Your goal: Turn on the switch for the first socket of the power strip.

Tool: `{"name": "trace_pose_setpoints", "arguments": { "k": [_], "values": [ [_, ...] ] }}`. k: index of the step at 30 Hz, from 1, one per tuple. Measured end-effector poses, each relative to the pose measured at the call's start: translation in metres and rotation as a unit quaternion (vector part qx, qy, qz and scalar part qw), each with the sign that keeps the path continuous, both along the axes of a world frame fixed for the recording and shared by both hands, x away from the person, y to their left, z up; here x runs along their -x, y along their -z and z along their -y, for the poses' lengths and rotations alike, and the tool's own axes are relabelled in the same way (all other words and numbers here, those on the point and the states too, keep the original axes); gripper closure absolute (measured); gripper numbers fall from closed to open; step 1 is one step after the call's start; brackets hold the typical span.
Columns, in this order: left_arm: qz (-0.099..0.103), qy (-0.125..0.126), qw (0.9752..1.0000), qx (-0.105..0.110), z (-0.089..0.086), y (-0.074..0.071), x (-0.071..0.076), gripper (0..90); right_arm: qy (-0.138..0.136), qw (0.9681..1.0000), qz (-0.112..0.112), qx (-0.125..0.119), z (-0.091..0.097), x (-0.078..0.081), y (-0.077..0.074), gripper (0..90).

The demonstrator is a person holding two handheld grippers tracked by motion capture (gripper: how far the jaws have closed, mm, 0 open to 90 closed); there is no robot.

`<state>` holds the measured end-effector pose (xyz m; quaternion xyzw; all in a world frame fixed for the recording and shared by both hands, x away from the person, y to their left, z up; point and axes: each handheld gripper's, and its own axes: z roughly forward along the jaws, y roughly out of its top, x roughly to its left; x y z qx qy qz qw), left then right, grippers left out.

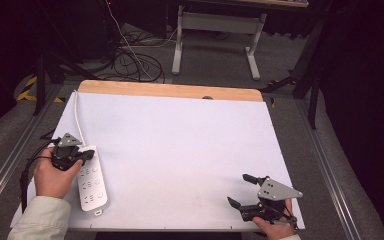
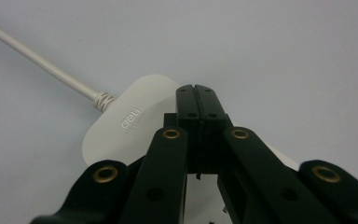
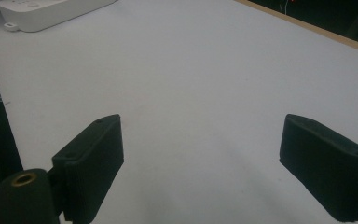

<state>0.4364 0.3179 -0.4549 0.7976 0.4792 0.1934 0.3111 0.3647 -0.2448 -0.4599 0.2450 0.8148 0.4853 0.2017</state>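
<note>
A white power strip (image 1: 92, 184) lies along the table's left front edge, its white cord (image 1: 78, 118) running off to the far side. My left gripper (image 1: 88, 155) hovers at the strip's cord end, jaws shut against each other with nothing between them. In the left gripper view the shut tips (image 2: 196, 89) sit over the rounded end of the strip (image 2: 126, 128), beside the cord (image 2: 42, 65); I cannot tell whether they touch it. My right gripper (image 1: 238, 189) rests at the front right, open and empty. Its jaws (image 3: 200, 154) stand wide apart over bare white surface.
The table (image 1: 180, 145) has a white top with a wooden strip (image 1: 170, 90) along its far edge. The strip's near end (image 3: 51, 11) shows far off in the right gripper view. Cables and a table frame (image 1: 215, 30) lie on the floor beyond.
</note>
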Motion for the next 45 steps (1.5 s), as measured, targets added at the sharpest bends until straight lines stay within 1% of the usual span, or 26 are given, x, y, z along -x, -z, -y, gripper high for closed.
{"name": "trace_pose_setpoints", "arguments": {
  "k": [5,12,13,15,16,20,26,27,29,30,31,33,34,35,36,38,39,40,41,43,45],
  "values": [
    [0.001,0.002,1.0,-0.001,0.0006,0.0003,0.0003,90.0,0.001,1.0,-0.002,-0.001,0.0004,0.0001,0.0,14.2],
    [0.002,0.005,1.0,-0.004,0.0003,0.0002,-0.0001,90.0,0.0,1.0,0.0,-0.001,0.0007,-0.0002,-0.0002,14.2],
    [0.0,0.005,1.0,-0.003,0.0003,0.0003,0.0,90.0,0.0,1.0,0.0,-0.002,0.0008,-0.0002,-0.0001,14.2],
    [0.001,0.004,1.0,-0.006,0.0003,0.0001,-0.0002,90.0,0.001,1.0,0.0,-0.001,0.0007,-0.0002,-0.0002,14.2],
    [-0.001,0.004,1.0,-0.002,0.0007,0.0005,-0.0001,90.0,0.0,1.0,0.0,0.0,0.0006,-0.0001,-0.0002,14.2],
    [0.002,0.004,1.0,-0.006,0.0005,0.0007,0.0,90.0,0.001,1.0,0.001,0.0,0.0007,-0.0002,-0.0002,14.2],
    [0.002,0.005,0.9999,-0.009,0.0004,0.001,0.0003,90.0,0.0,1.0,0.001,0.0,0.0009,0.0,-0.0003,14.2],
    [0.001,0.004,1.0,-0.007,0.0008,0.0012,0.0007,90.0,0.0,1.0,0.001,0.0,0.0008,0.0,-0.0003,14.2],
    [0.008,0.0,0.9999,-0.011,0.0016,0.002,0.0013,90.0,0.0,1.0,0.0,0.0,0.0009,0.0,-0.0003,14.2],
    [0.012,-0.006,0.9997,-0.018,0.0022,0.0023,0.0017,90.0,0.0,1.0,0.0,0.0,0.0009,0.0,-0.0003,14.2],
    [0.013,-0.009,0.9995,-0.027,0.002,0.0021,0.002,90.0,0.0,1.0,0.0,0.0,0.0009,0.0,-0.0003,14.2],
    [0.013,-0.018,0.9991,-0.035,0.0011,0.0024,0.0028,90.0,0.0,1.0,0.0,0.0,0.0007,0.0001,-0.0002,14.2],
    [0.013,-0.014,0.9993,-0.032,0.0,0.0028,0.0032,90.0,0.0,1.0,0.0,0.0,0.0005,0.0001,-0.0001,14.2],
    [0.014,-0.016,0.9994,-0.027,0.0001,0.0035,0.0036,90.0,0.0,1.0,0.0,0.0,0.0004,0.0,-0.0001,14.2],
    [0.015,-0.015,0.9994,-0.028,-0.0012,0.0034,0.0035,90.0,0.001,1.0,-0.002,0.0,0.0004,0.0002,-0.0001,14.2],
    [0.015,-0.015,0.9995,-0.024,-0.0017,0.0035,0.0033,90.0,0.001,1.0,-0.003,0.0,0.0003,-0.0003,0.0002,14.2],
    [0.016,-0.015,0.9994,-0.028,-0.001,0.0033,0.0035,90.0,0.0,1.0,-0.001,0.001,0.0003,-0.0007,0.0004,14.2],
    [0.017,-0.015,0.9994,-0.028,0.0002,0.0035,0.0037,90.0,0.0,1.0,-0.001,0.001,0.0002,-0.0008,0.0004,14.2],
    [0.021,-0.015,0.9991,-0.034,0.0002,0.0034,0.0038,90.0,0.0,1.0,-0.002,0.001,0.0,-0.0007,0.0004,14.2],
    [0.024,-0.015,0.9993,-0.026,-0.001,0.0038,0.0035,90.0,0.0,1.0,-0.001,0.001,0.0001,-0.0009,0.0004,14.2],
    [0.031,-0.014,0.9993,-0.011,-0.0023,0.0022,0.0043,90.0,0.001,1.0,-0.002,0.001,0.0005,-0.0011,0.0006,14.2]
  ]
}}
